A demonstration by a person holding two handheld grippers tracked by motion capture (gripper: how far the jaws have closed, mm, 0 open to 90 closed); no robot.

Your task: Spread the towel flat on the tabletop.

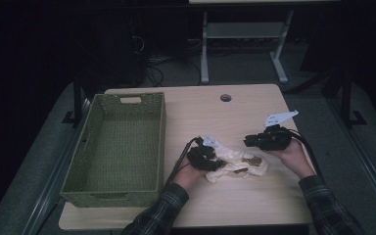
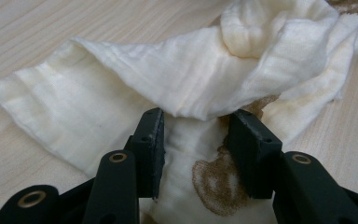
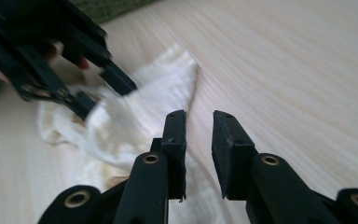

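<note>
Left gripper view puts us right at the jaws of the left gripper: they stand apart with a clear gap, straddling a raised fold of the cream cloth, and we cannot tell whether either pad actually presses the fabric. Between and just under the jaws we see a brown stain on the cloth, and beyond them the cloth bunches into a soft knot toward the upper right, with a second brown patch at its far corner. In the right gripper view, the right gripper has its jaws a narrow gap apart with nothing between them; they hang over the near edge of the cloth, while the left gripper shows blurred at the upper left, over the cloth's far side. From the high view we see the cloth lying crumpled on the wooden table, near the front edge, between the two hands. The left hand holds its gripper on the cloth's left end; the right hand holds its gripper just above the table at the cloth's right end. A green woven basket sits along the table's left side, just beside the left hand, and a round hole marks the table's far edge.
</note>
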